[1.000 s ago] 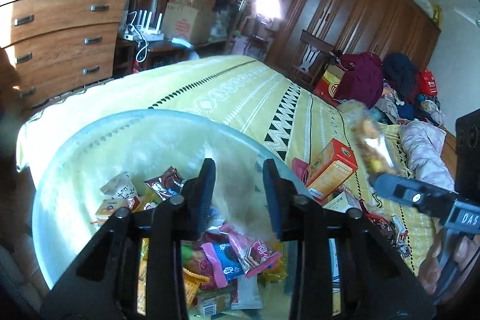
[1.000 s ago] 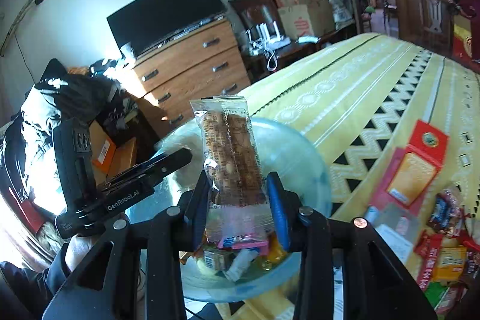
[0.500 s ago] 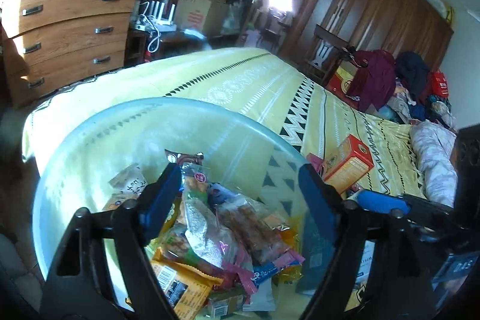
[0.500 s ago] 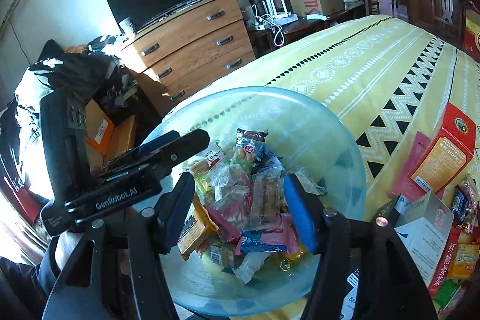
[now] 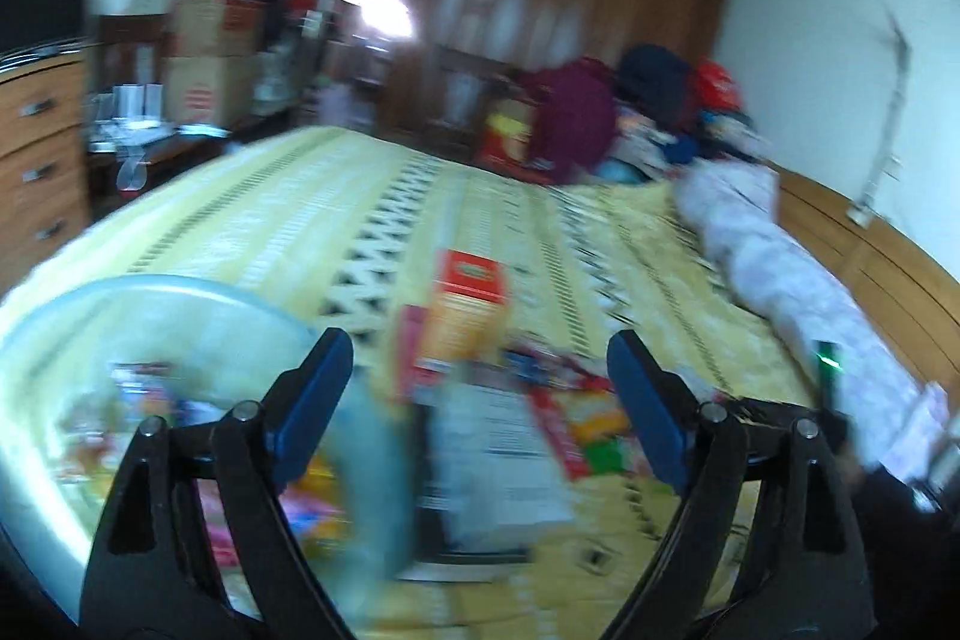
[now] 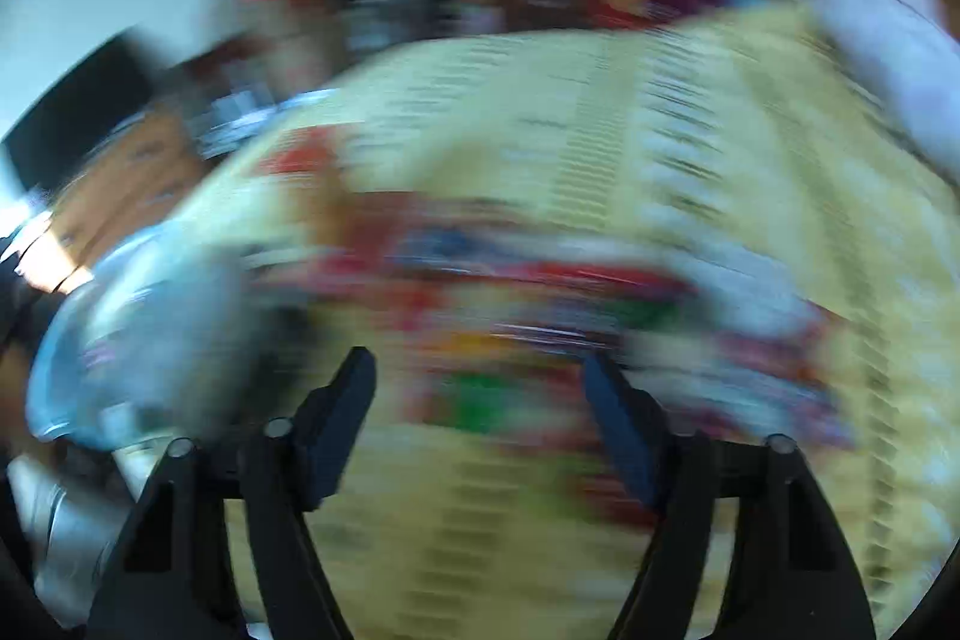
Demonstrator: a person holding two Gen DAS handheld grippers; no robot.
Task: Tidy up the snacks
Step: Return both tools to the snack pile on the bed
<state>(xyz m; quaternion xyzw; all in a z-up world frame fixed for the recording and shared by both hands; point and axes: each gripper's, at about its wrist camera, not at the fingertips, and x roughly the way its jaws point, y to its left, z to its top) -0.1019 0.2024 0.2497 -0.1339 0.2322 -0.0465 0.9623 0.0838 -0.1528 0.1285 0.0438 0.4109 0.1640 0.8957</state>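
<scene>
Blue-padded left gripper jaws just opening — empty, above scattered snacks.

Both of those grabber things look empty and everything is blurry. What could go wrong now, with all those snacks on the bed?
The bowl seems to sit near the bed's edge; a sweeping left gripper might knock it.

The loose snacks lie crowded beside the orange box, so open fingers could catch two packets or crush one.

The right gripper view is badly blurred, so aiming could be off.
</scene>
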